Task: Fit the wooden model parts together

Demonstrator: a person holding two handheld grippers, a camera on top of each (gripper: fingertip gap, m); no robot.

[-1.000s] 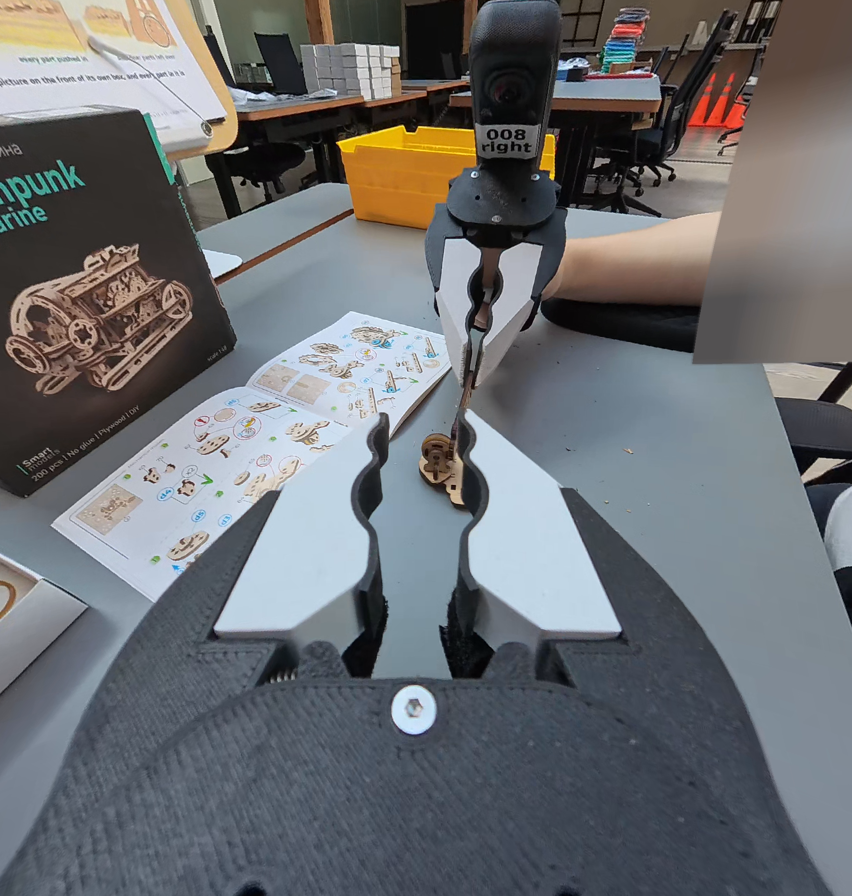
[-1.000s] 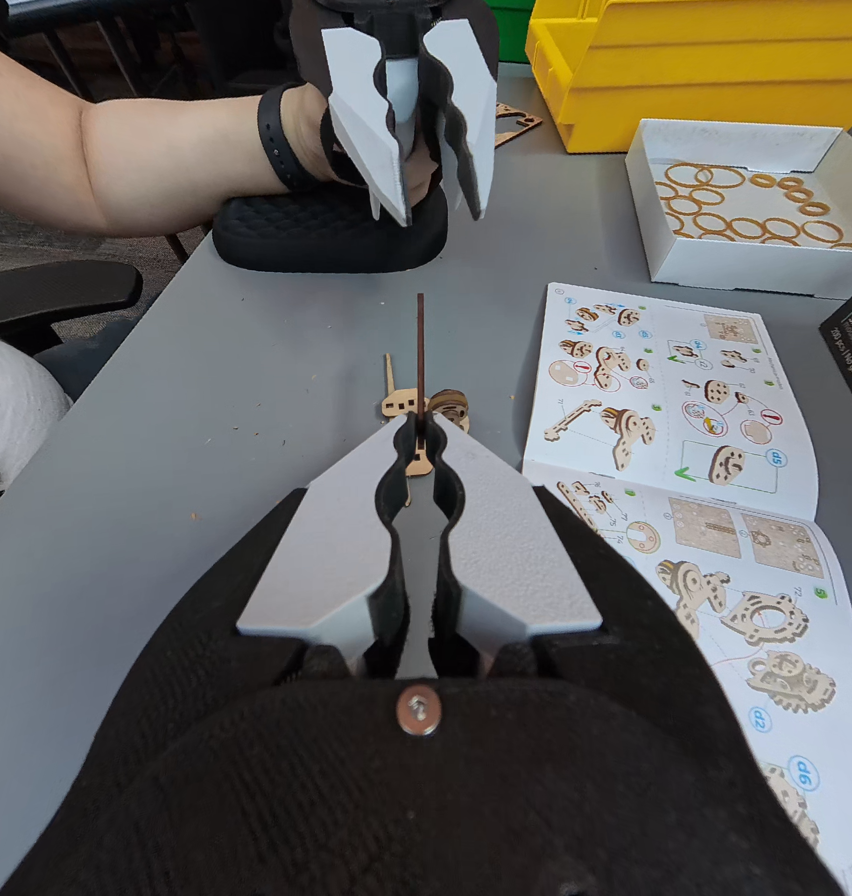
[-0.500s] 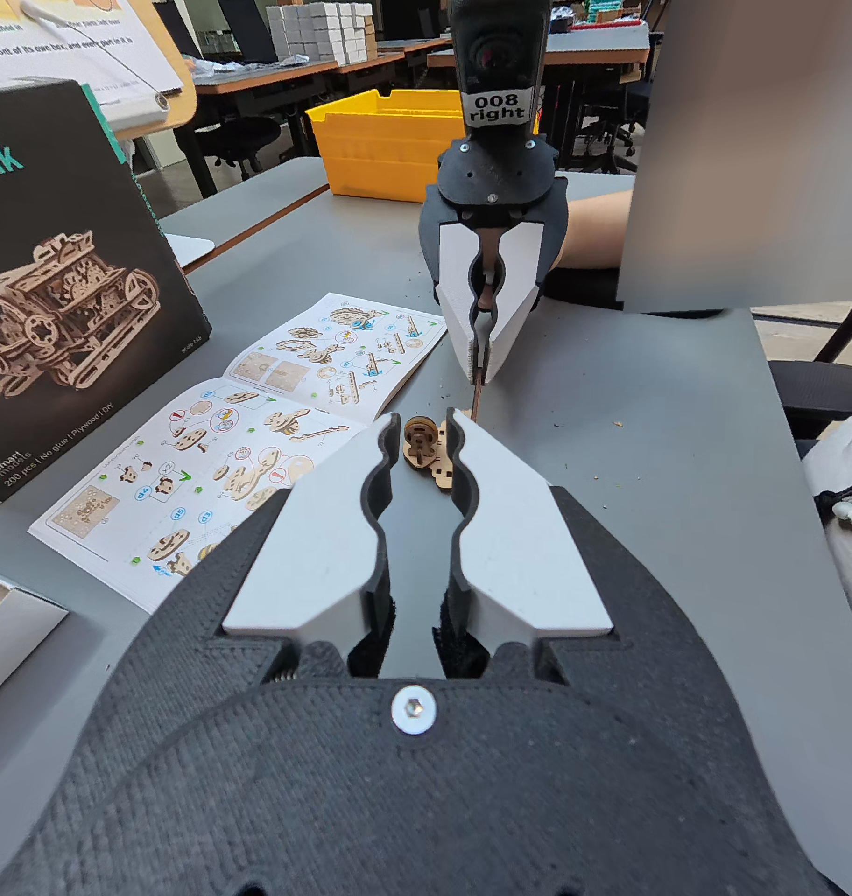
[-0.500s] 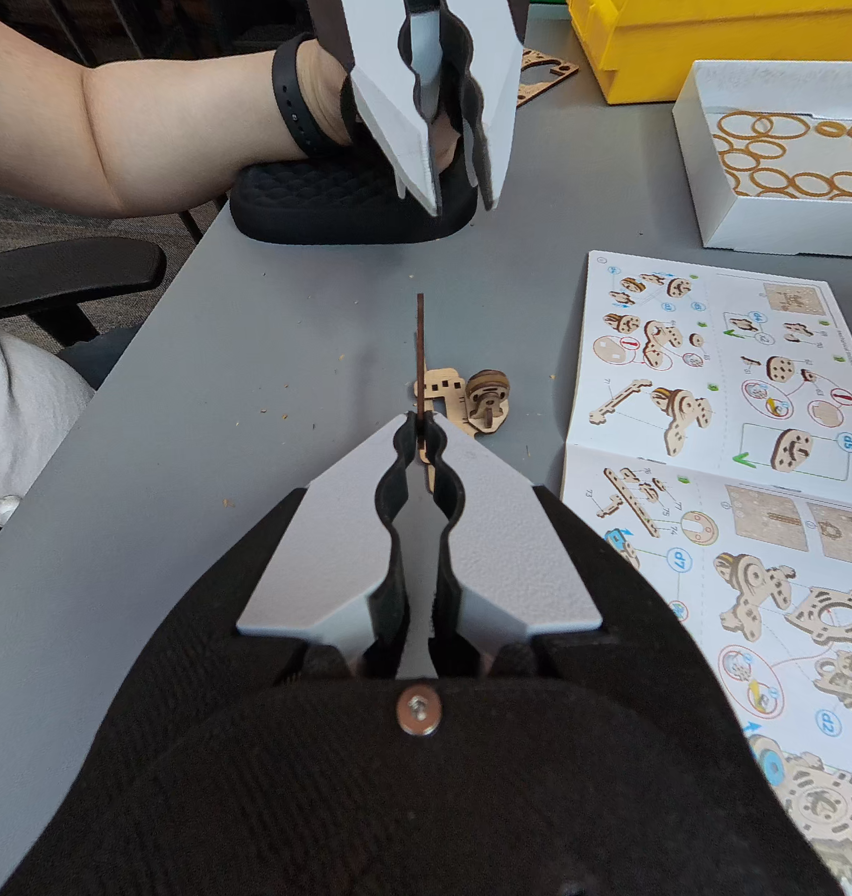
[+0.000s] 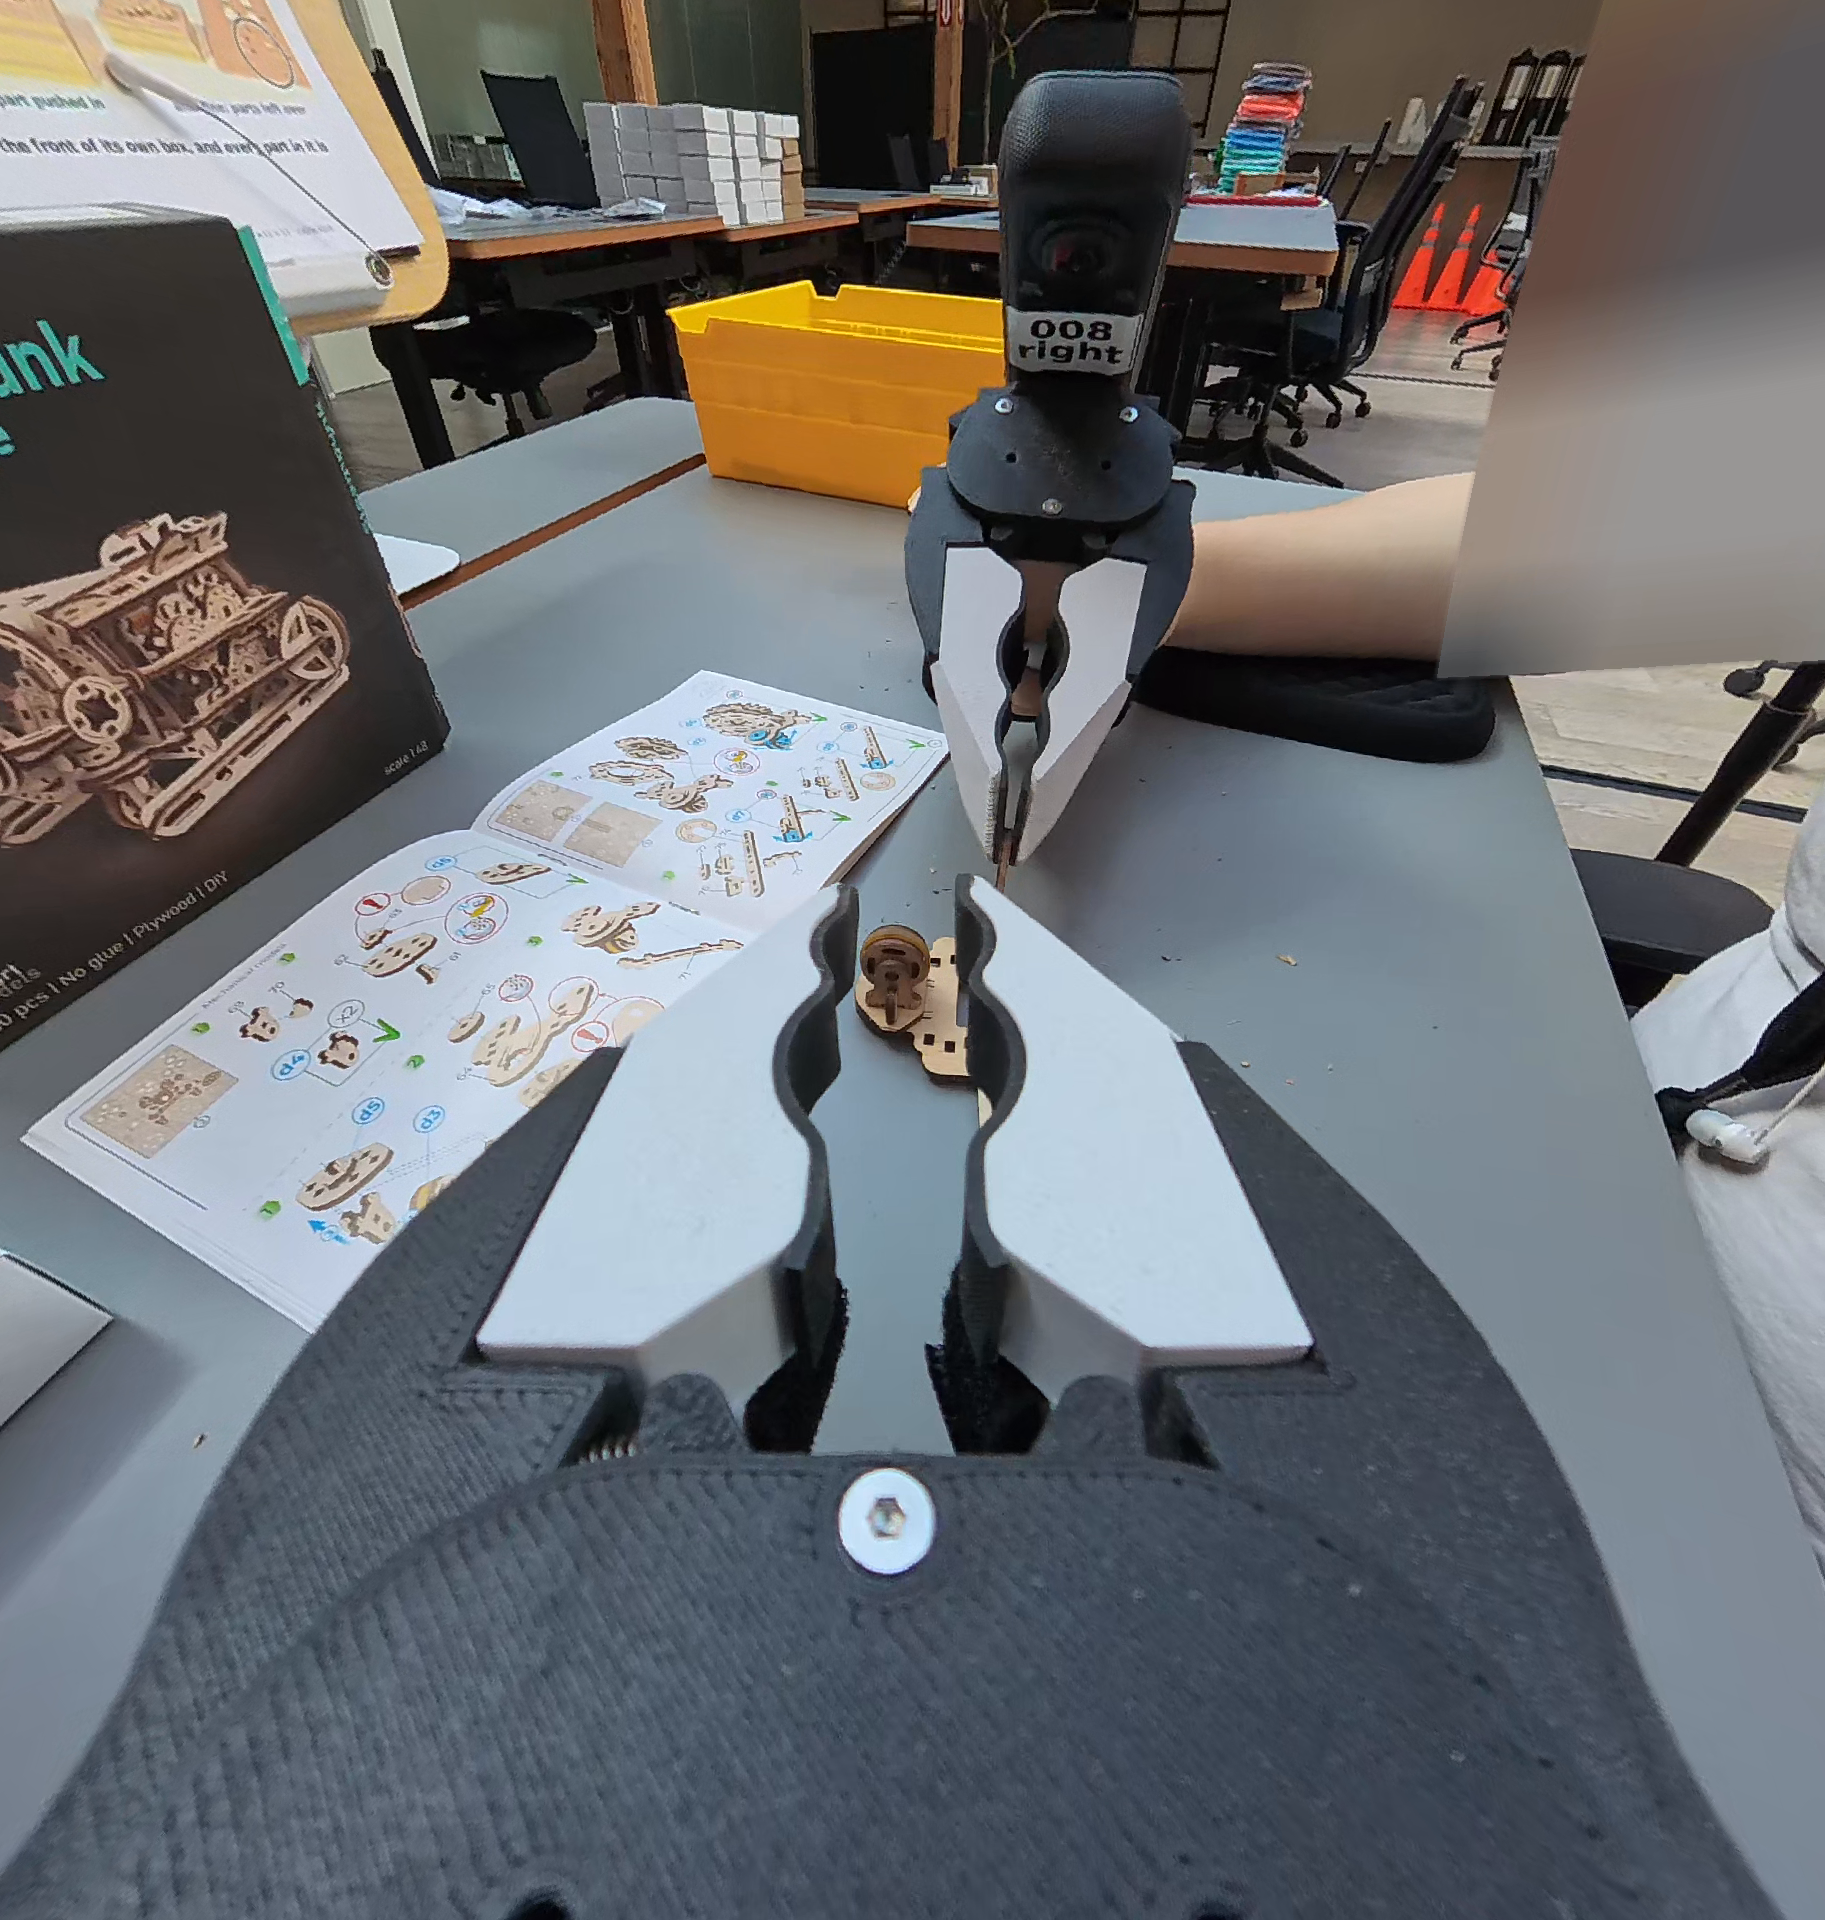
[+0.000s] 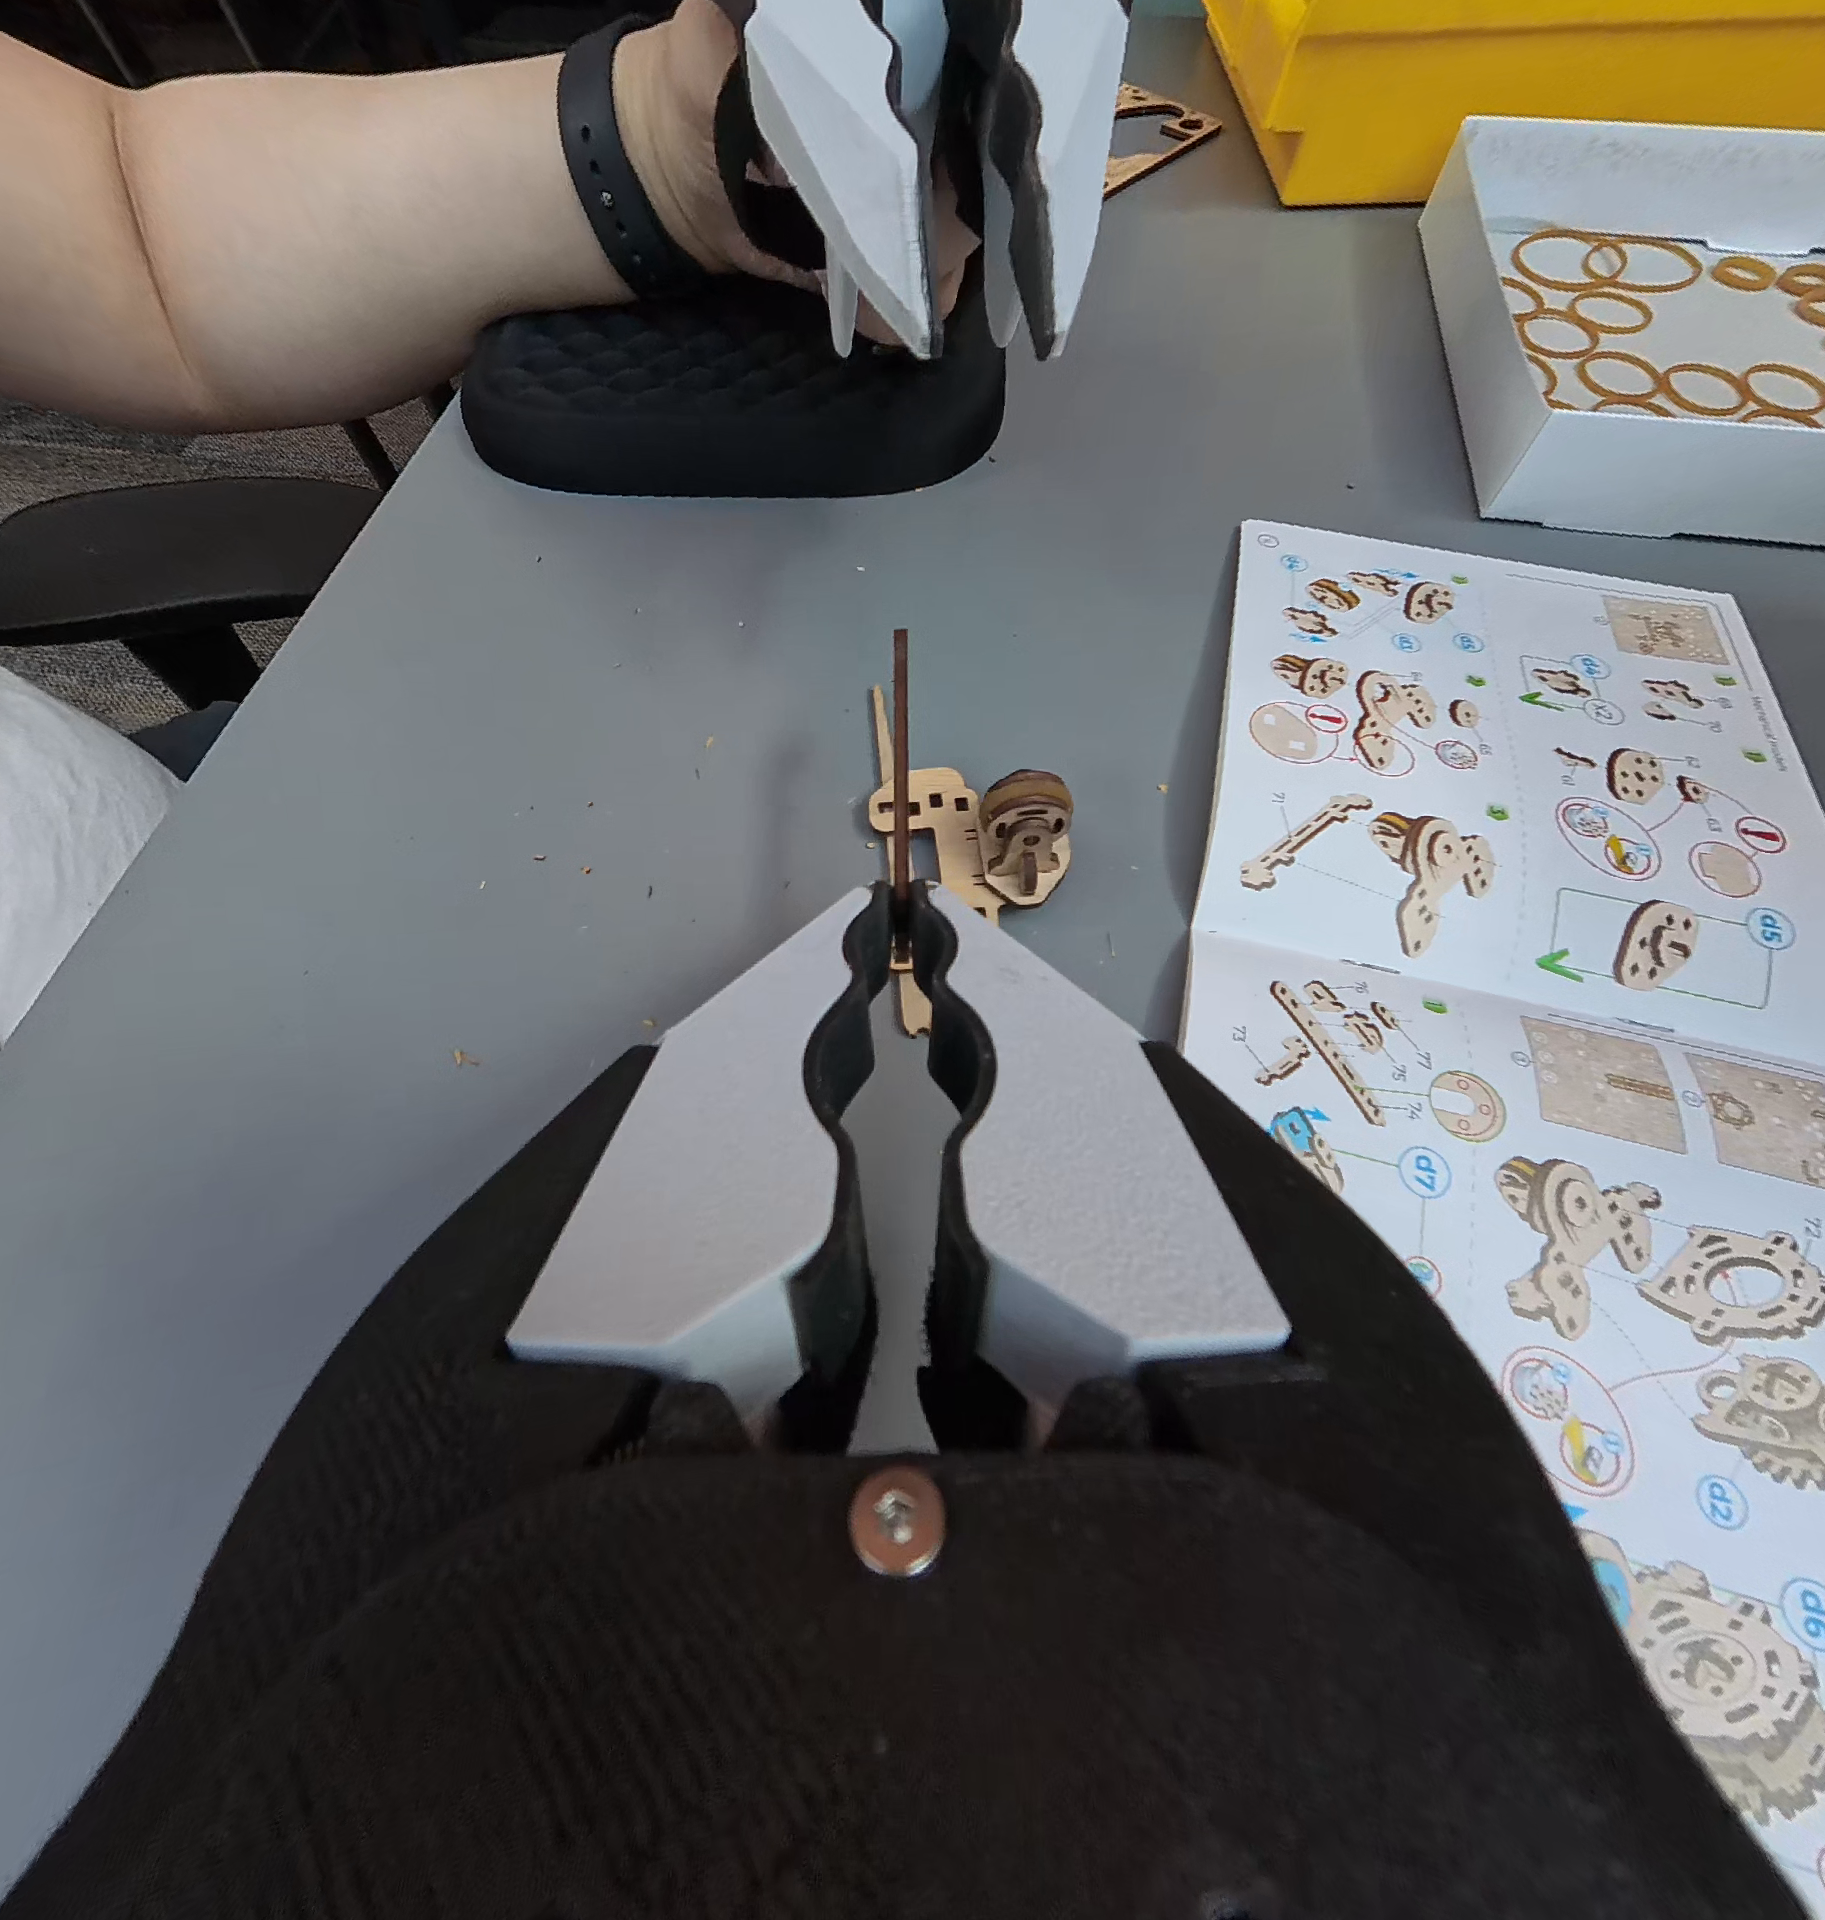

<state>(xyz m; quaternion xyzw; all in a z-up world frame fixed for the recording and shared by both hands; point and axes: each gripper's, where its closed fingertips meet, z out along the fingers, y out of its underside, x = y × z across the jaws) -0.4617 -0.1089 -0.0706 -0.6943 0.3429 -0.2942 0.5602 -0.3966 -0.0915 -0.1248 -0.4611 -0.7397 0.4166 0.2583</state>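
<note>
A small round wooden sub-assembly (image 5: 892,982) and a flat notched wooden part (image 5: 944,1029) lie together on the grey table (image 5: 1251,935). My left gripper (image 5: 900,899) is open and empty. It hovers above the table, and the parts show between its fingertips. My right gripper (image 6: 900,896) is shut on a thin dark wooden strip (image 6: 900,758), seen edge-on and sticking out forward over the flat part (image 6: 923,821) and the sub-assembly (image 6: 1027,831). The right gripper (image 5: 1007,831) points down toward the parts. The left gripper (image 6: 949,343) hangs open beyond them.
An open instruction booklet (image 5: 492,935) lies beside the parts; it also shows in the right wrist view (image 6: 1510,935). Around them are a black kit box (image 5: 160,623), a yellow bin (image 5: 835,384), a white box of wooden rings (image 6: 1666,343) and a black wrist pad (image 6: 731,416) under a forearm. One gripper's finger ends stand about 10 cm off the other's.
My left gripper has drawn closer to the wooden parts, which now sit between its open fingers instead of at the right fingertip. My right gripper still holds the strip and has shifted slightly.
</note>
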